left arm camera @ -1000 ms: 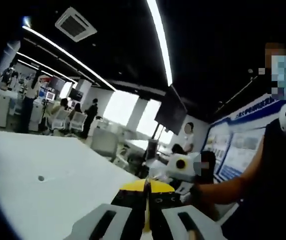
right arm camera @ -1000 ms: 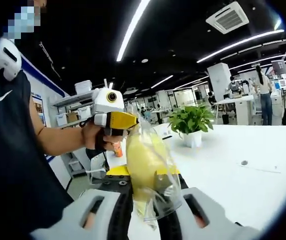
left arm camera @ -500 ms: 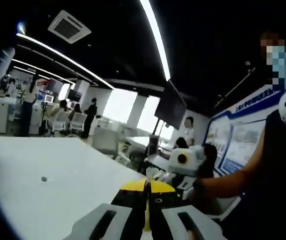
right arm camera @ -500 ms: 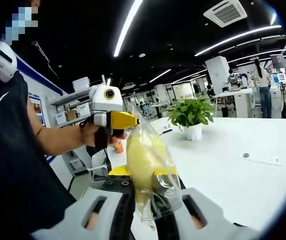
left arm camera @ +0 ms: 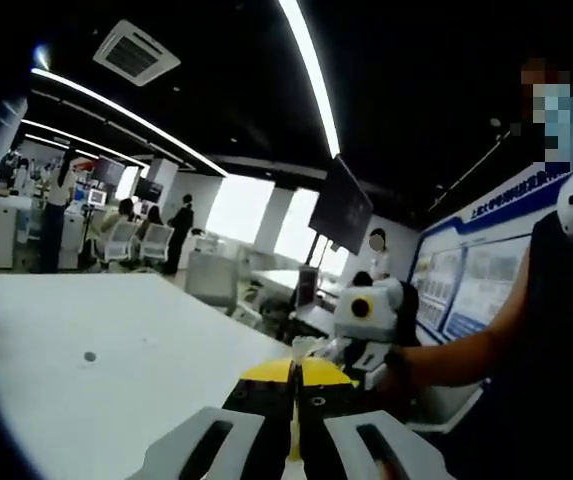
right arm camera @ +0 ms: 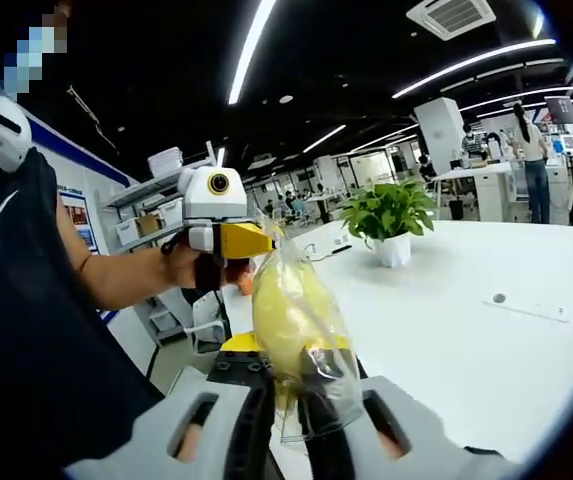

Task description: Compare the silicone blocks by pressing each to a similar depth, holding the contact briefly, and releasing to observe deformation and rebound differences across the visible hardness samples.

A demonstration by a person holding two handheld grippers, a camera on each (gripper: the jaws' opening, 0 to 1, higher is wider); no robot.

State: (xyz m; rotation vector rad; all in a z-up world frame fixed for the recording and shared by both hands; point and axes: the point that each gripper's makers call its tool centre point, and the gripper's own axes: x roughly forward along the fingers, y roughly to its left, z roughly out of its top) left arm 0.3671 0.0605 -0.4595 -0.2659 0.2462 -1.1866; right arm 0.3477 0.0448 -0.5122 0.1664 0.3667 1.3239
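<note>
Still aloft: bagged yellow block pinched between both grippers

Broadly, the white table [right arm camera: 486,350] runs wide and bare behind, a potted plant [right arm camera: 388,222] standing far back on it. Above its near edge the right gripper [right arm camera: 291,405] has its jaws closed on the lower end of a clear bag [right arm camera: 318,375] holding a soft yellow block [right arm camera: 288,318]. The left gripper [right arm camera: 261,240] comes in from the left and meets the bag's top; its own view shows the jaws drawn nearly together [left arm camera: 295,440], but whether film sits between them I cannot tell.

Judgement for the press:
- squeeze the block, not loose film
- close slowly to a set depth
- hold, then open fully and watch rebound
- keep the bag slack so it does not mask the dent
- repeat at the same depth on other samples
</note>
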